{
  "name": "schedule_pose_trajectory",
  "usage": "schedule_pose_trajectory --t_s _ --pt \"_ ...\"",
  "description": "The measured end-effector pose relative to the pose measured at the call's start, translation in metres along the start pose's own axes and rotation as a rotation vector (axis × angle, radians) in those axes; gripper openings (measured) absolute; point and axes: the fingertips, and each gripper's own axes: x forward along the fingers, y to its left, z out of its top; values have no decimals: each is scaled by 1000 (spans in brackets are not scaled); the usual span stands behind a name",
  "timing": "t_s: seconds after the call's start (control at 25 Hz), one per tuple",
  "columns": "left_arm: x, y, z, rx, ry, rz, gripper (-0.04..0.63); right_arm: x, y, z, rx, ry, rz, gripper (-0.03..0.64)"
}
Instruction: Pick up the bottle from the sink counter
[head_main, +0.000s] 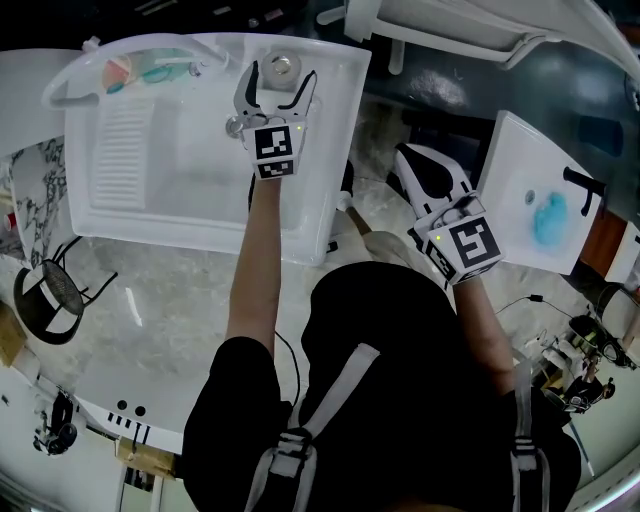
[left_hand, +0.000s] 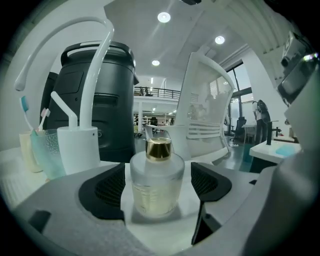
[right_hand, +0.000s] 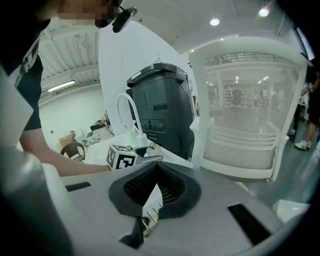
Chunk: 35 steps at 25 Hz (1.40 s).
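Observation:
A small frosted glass bottle (left_hand: 157, 182) with a gold cap stands upright on the white sink counter (head_main: 320, 150), at its far right corner. My left gripper (head_main: 282, 78) reaches over the counter and straddles the bottle (head_main: 280, 66). Its jaws are open, and the black pads (left_hand: 107, 187) stand on either side of the glass with a narrow gap at each. My right gripper (head_main: 406, 160) hangs off to the right of the counter, over the floor. Its pads (right_hand: 170, 187) are shut together with nothing between them.
A curved white tap (left_hand: 92, 35) and a cup of toothbrushes (left_hand: 47, 150) stand to the bottle's left. The basin (head_main: 180, 180) lies nearer me. A dark grey bin (left_hand: 105, 100) and a white chair (left_hand: 205, 110) stand behind. A second small sink (head_main: 540, 200) is at the right.

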Motion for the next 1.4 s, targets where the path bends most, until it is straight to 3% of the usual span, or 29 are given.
schedule_pose_trajectory --t_s 0.76,1.0,1.4 --pt "31 11 0 75 -17 104 387 5 -8 -2 14 14 -7 3" --pt "35 14 -2 81 9 148 387 2 -8 -4 26 9 -18 3" --pt "39 14 -9 101 70 151 385 1 -6 -8 24 19 -15 3"
